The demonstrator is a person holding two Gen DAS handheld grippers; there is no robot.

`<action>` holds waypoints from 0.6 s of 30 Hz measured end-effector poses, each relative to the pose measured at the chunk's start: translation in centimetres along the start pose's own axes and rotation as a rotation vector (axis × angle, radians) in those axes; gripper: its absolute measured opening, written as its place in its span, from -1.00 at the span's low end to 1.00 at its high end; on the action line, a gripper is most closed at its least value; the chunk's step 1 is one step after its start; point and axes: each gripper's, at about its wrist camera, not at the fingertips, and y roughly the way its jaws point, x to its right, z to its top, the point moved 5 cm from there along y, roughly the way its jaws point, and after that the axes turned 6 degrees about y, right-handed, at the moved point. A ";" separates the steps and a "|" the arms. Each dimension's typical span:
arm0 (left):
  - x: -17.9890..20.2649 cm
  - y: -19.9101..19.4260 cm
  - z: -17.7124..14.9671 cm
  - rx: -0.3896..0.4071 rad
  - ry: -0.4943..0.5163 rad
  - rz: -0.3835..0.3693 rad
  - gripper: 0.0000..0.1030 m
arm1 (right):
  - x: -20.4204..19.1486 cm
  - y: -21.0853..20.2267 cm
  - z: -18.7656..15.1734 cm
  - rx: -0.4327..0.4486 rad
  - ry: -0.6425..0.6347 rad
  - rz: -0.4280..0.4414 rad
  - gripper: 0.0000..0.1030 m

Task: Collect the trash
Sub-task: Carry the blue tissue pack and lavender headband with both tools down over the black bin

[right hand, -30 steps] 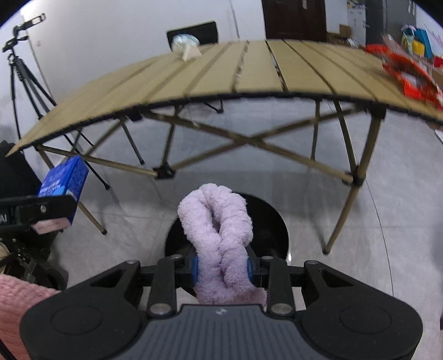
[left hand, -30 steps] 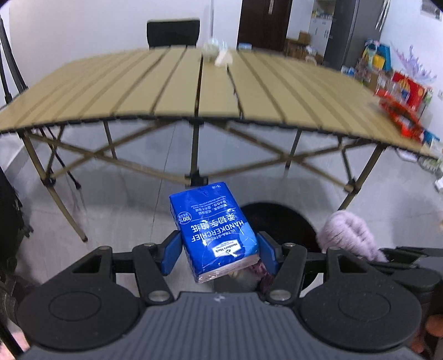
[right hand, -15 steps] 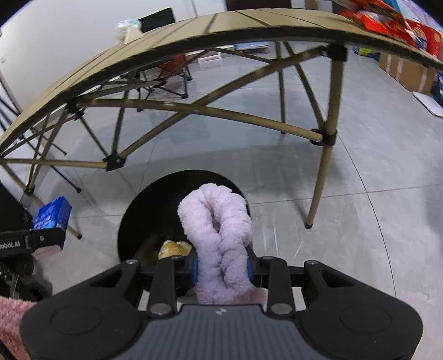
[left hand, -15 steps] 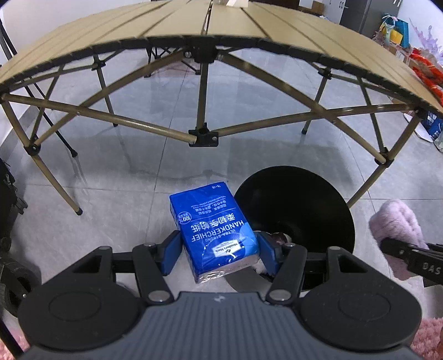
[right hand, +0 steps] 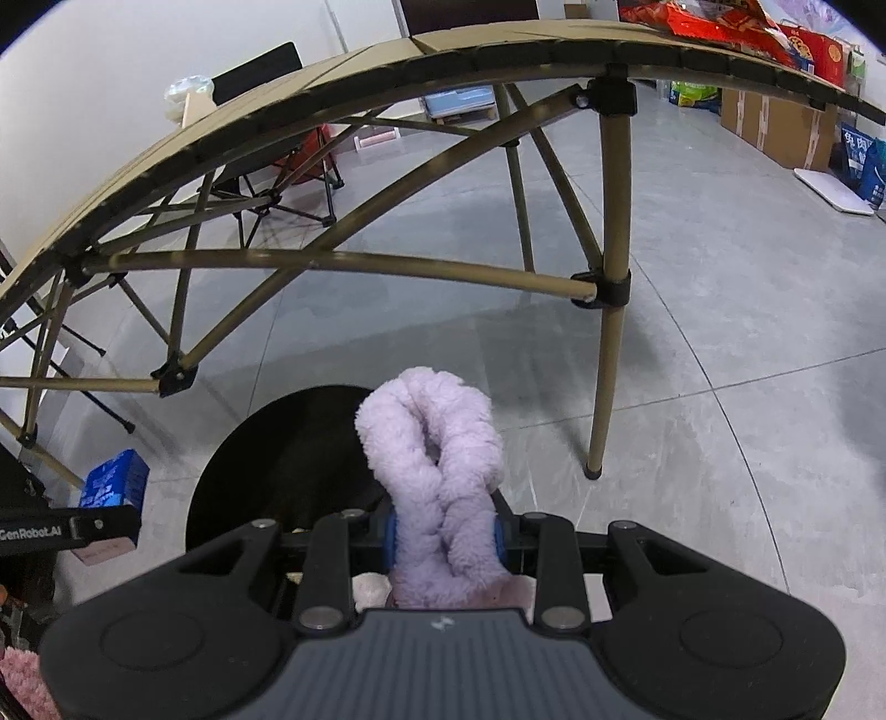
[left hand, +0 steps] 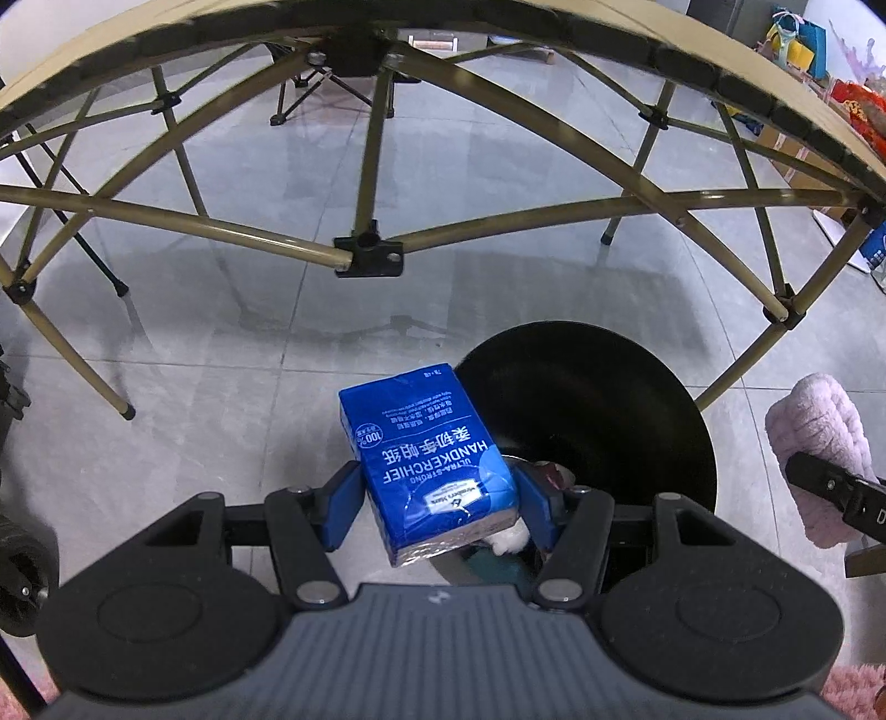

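**Both tongs loaded above the black bin**

Left wrist view: the left tongs are closed about halfway on a blue tissue pack, their blue pads pressing its two long sides. The pack is printed with white lettering, tilts up and away from the camera, and hangs over the near left rim of a round black bin that stands on the grey tiled floor. Some scraps, one white, lie in the bottom of the bin just behind the pack. At the right edge of this view the purple fluffy item appears beside the bin, carried by the other tool.

Right wrist view: the right tongs are narrowly closed on a purple fluffy twisted item, which stands up from between the pads and loops over at its top. It hangs over the right part of the bin's opening. The left tongs with the blue pack show at the left edge, near the bin's far side.

Behind the bin stands the folding counter, its tan slatted top above crossed metal legs. Red packaging lies on its right end.
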 end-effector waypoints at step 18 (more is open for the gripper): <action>7.2 3.0 1.6 -0.031 0.037 -0.018 0.18 | 3.2 0.0 -0.3 0.022 0.039 -0.080 -0.44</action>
